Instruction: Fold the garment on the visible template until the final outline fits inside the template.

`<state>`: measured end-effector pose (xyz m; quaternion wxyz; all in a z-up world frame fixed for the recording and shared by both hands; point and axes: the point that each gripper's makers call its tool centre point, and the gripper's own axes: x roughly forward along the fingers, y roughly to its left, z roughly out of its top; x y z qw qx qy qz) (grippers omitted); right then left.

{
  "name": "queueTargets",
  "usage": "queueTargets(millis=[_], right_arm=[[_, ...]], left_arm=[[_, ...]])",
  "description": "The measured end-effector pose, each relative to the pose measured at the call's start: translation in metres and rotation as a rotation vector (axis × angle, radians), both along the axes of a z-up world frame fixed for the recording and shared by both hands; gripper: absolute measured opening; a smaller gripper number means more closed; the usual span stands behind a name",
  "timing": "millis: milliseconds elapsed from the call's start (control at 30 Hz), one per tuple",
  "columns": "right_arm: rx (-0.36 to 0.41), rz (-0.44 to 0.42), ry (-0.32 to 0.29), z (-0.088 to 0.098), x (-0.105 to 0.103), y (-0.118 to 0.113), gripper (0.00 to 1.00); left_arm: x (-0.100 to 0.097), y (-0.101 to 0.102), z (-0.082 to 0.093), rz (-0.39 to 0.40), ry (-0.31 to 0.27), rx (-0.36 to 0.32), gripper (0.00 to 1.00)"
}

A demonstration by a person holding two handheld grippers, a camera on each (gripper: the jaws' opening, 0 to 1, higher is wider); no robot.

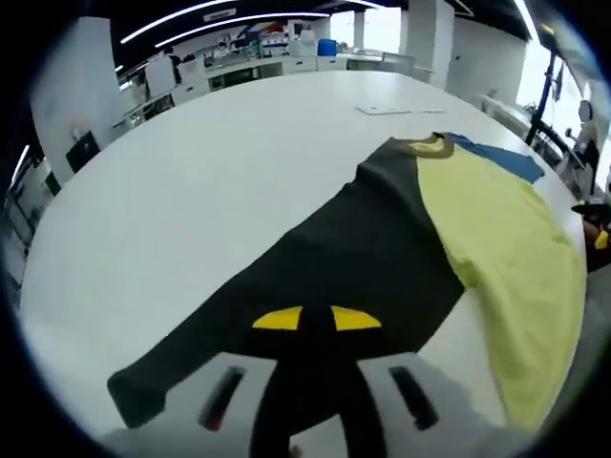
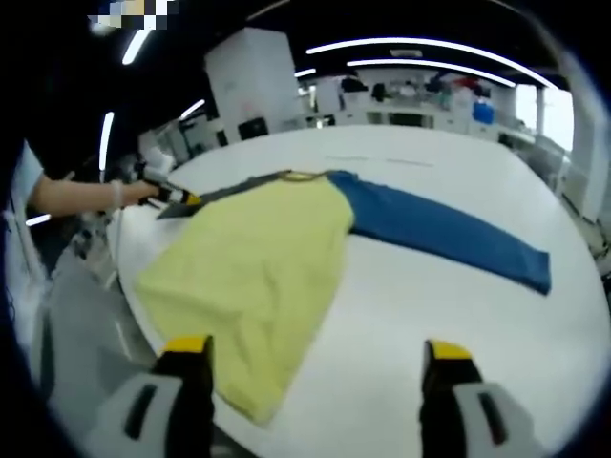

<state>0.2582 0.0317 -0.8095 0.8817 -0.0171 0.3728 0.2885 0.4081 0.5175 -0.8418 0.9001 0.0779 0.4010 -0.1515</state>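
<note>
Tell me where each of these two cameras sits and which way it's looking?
Left gripper view: rides the left gripper, looking along the dark sleeve its fingers pinch, across the white table.
Right gripper view: rides the open right gripper, facing the yellow body and blue sleeve; the person's forearm shows at left.
Shared: the same garment and table.

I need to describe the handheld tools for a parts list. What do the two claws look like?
The left claw has black jaws with yellow tips on pale grey bases with dark slots. The right claw matches: black jaws, yellow caps, grey slotted bases. The person's hand wears a pale wristband; sleeve dark.
</note>
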Motion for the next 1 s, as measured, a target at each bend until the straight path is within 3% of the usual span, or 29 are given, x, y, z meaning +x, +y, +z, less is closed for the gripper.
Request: queueTargets(millis=[300, 867, 1000], right_arm=[[0.01, 0.0, 0.01, -0.004, 0.002, 0.004, 0.9], [0.006, -0.003, 0.007, -0.004, 0.008, 0.004, 0.89], [0.005, -0.003, 0.014, -0.005, 0.007, 0.004, 0.89]], left_arm=[[0.009, 0.011, -0.003, -0.03, -0.008, 0.011, 0.0], [0.023, 0.03, -0.002, -0.013, -0.005, 0.059, 0.0], [0.016, 0.02, 0.001, -0.018, -0.01, 0.055, 0.0]])
